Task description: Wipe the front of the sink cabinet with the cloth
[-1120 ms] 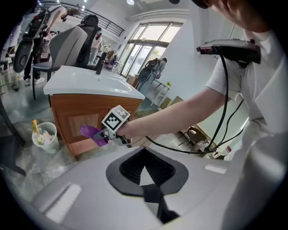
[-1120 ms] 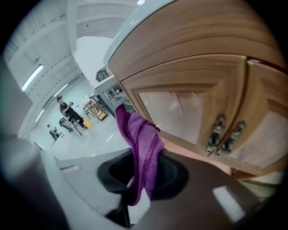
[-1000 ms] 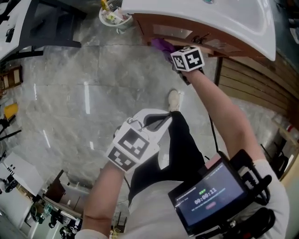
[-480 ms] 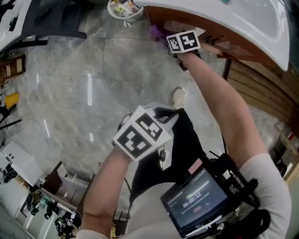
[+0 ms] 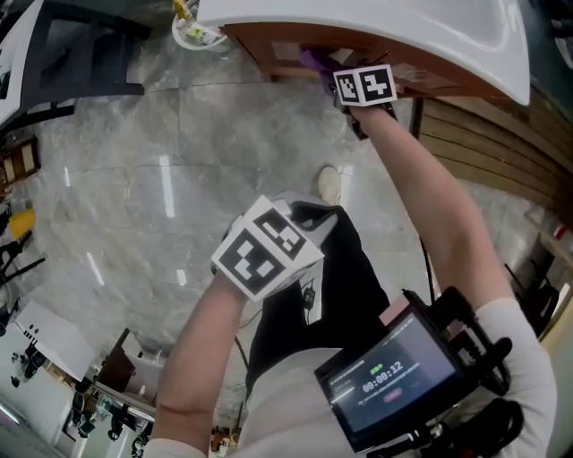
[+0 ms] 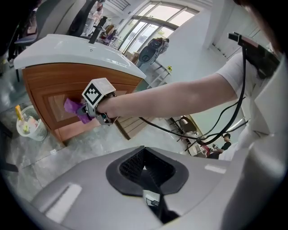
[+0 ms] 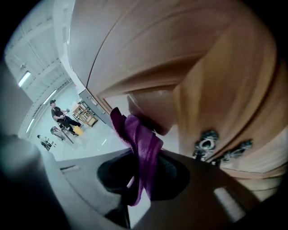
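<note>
Grey marble floor (image 5: pixel 134 179) takes up the left side of the head view. A small white bin (image 5: pixel 199 34) with stuff in it stands on that floor, just beside the cabinet's left corner.

Left tongs (image 6: pixel 145 170): held low over the person's lap, well apart from the cabinet. Jaws are together with nothing between them, so it's idle. Its camera looks across at the other arm.

Wooden sink cabinet (image 5: pixel 286 49): brown door panels, with the front face tucked under the overhanging white sink (image 5: pixel 403 27). The floor in front of it is bare marble.

Purple cloth (image 5: pixel 315 61): up against the cabinet front, high on the door and just below the sink's rim. In the right gripper view the cloth (image 7: pixel 139 143) comes up out of the jaws in a folded wad, and its top edge meets the wood. One loose end hangs down between the jaws.

Right tongs (image 7: pixel 141 179): arm stretched out to the cabinet, jaws clamped on the cloth. In the head view the marker cube sits right at the door and hides the tips.

A metal door handle (image 7: pixel 207 144) is just right of the cloth in that same view, not touched by it.

White shoe (image 5: pixel 329 183) is on the floor below the right arm, near the cabinet's base.

Far right, wooden slats run along the floor past the cabinet. Bottom right, a small screen (image 5: pixel 394 376) on the person's chest shows a timer.
</note>
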Motion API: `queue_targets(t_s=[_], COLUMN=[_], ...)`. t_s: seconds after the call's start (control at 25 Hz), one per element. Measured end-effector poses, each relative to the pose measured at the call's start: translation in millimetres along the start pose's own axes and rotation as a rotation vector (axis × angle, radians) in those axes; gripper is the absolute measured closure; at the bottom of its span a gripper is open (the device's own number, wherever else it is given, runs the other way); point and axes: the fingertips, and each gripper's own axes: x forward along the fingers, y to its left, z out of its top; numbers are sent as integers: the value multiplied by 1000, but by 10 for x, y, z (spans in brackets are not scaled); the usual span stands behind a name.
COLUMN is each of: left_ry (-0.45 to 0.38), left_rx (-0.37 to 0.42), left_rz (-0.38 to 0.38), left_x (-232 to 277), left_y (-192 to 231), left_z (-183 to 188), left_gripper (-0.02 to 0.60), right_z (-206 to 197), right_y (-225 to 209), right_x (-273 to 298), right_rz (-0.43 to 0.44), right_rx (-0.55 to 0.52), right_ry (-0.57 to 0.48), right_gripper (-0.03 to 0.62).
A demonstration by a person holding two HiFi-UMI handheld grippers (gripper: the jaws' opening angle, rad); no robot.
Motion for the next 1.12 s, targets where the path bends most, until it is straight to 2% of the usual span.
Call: queue_targets(t_s=[0.36,0.88,1.12], left_ry=[0,48,57], left_rx=[72,128,148], left_rz=[-58,-54,-61], left_x=[230,503,601], left_y=[-315,-360,-358], left_z=[316,559,657], left_gripper=[574,574,574], right_z=[-152,-612,-796], right_y=[-659,-1839,-2315], right_x=[-748,-1331,-1643], right_rz=[-94,-248,-306], right_rx=[-40,128,170], right_ry=[-28,-42,-39], right_gripper=[514,514,514])
